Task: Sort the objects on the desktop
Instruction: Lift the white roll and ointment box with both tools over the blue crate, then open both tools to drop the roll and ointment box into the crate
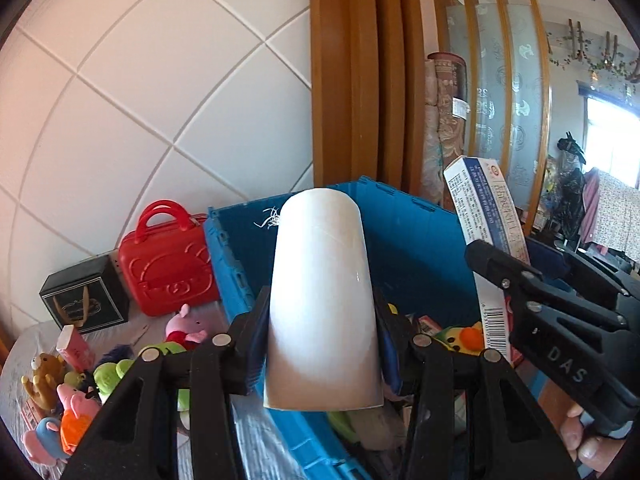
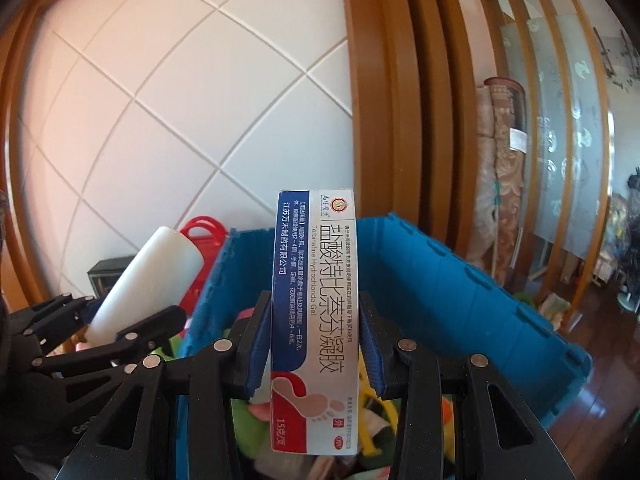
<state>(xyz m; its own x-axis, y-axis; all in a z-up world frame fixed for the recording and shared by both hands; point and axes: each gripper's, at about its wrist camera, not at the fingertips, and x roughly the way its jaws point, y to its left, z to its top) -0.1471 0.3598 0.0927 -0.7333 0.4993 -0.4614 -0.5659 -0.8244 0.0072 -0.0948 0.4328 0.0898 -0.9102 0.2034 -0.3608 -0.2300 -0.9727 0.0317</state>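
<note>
White plastic bottle [image 1: 322, 304], long axis upright, clamped in left gripper [image 1: 320, 344]; terbinafine gel carton [image 2: 314, 320], upright, clamped in right gripper [image 2: 316, 344]. Blue crate [image 1: 416, 240] at 12 o'clock beyond both; grippers about equally near.

**Bright daylight, heavy fisheye bend**

Lit brightly from a blown-out window [image 1: 612, 140] at far right. Soft glare on the white cylinder [image 1: 320, 300]. Warm pink cast over the tiled wall [image 2: 160, 120]. Strongly curved lines, black corners; mostly sharp, slightly soft at edges.
</note>
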